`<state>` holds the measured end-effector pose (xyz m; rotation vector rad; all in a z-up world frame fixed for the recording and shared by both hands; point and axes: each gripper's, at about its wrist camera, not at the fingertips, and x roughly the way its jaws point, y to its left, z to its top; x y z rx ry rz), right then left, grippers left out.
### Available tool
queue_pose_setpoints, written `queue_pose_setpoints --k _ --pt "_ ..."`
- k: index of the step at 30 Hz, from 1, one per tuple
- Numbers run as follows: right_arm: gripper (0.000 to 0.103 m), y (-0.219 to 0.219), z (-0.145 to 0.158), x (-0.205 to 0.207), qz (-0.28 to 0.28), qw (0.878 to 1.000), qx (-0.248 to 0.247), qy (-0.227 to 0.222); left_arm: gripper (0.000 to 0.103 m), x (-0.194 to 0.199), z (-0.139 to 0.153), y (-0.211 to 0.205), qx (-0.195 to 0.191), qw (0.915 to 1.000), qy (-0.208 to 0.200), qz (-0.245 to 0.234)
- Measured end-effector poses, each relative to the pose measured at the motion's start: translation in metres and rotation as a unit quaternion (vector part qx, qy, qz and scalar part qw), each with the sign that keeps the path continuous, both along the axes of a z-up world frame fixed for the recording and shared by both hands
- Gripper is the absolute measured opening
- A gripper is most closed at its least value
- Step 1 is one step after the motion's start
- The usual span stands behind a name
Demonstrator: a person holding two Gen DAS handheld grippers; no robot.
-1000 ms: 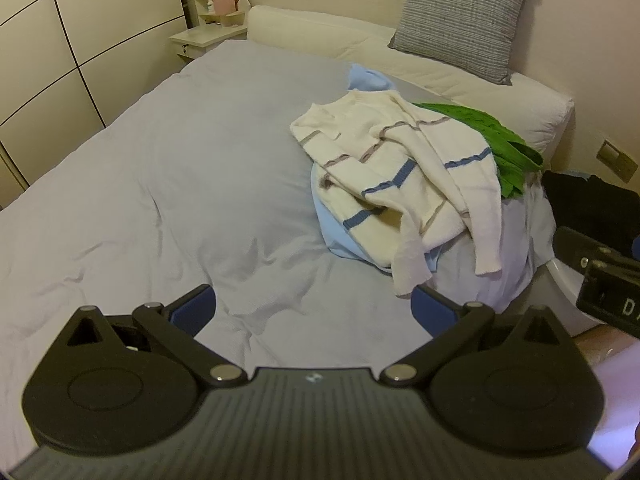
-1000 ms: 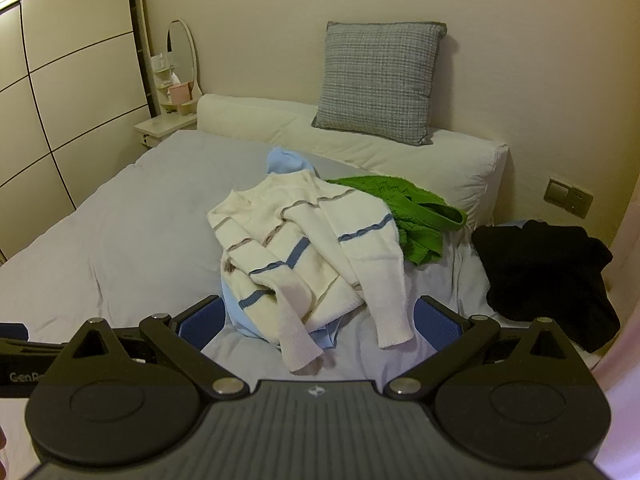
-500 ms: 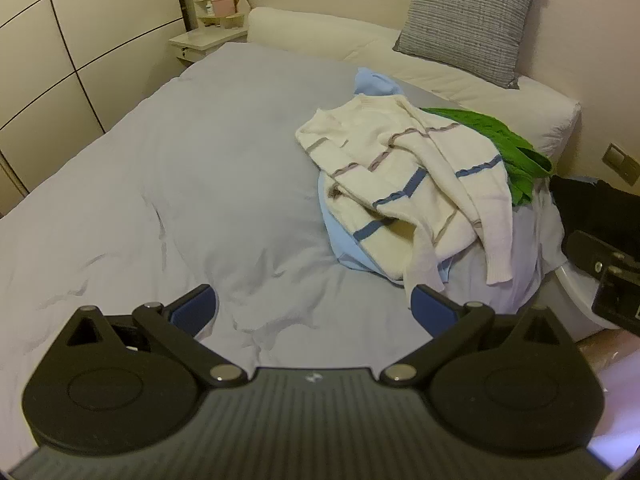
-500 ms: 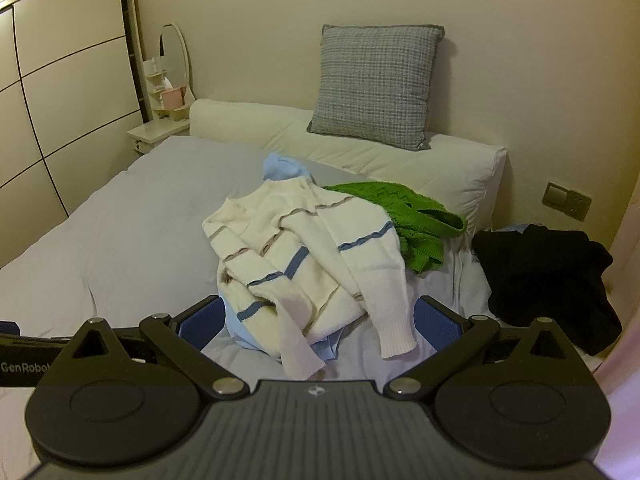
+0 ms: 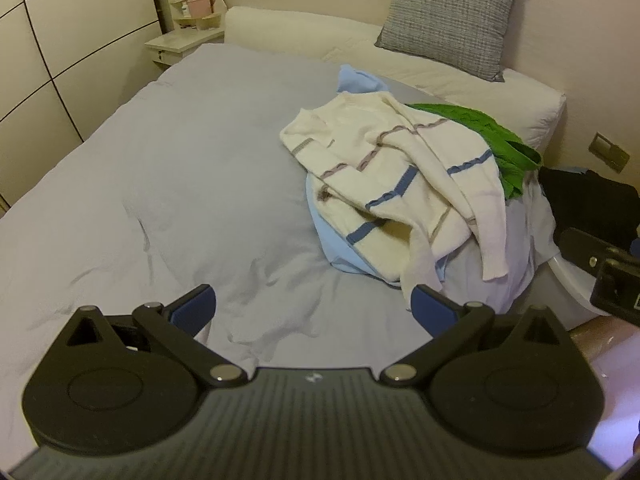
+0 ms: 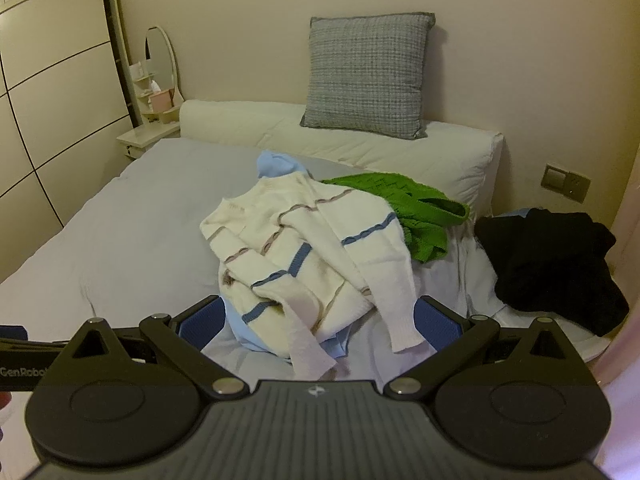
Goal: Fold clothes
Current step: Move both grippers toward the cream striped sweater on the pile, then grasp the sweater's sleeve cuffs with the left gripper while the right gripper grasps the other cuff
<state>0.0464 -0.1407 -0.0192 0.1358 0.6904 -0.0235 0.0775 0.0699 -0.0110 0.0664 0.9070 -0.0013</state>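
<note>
A cream sweater with blue and grey stripes lies crumpled on top of a light blue garment on the right side of the bed. A green knit garment lies behind it. My left gripper is open and empty above the bedsheet, short of the pile. My right gripper is open and empty, with a hanging sleeve end of the sweater between its fingers in the view.
The grey bedsheet stretches to the left of the pile. A black garment lies at the bed's right edge. A grey pillow leans on the wall above a white bolster. A nightstand and wardrobe stand left.
Both grippers have moved closer to the clothes pile. The clothes have not moved. Both grippers stay open.
</note>
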Motion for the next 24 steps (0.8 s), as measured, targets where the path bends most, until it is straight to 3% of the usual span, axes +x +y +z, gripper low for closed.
queue_pose_setpoints --k 13,24 --pt "0.103 0.012 -0.015 0.013 0.010 1.000 0.004 0.007 0.103 0.014 -0.016 0.005 -0.006 0.9996 0.011 -0.026" --pt "0.103 0.005 -0.027 0.050 0.031 0.999 0.011 0.026 0.103 0.045 -0.028 -0.005 -0.013 0.9994 0.026 -0.020"
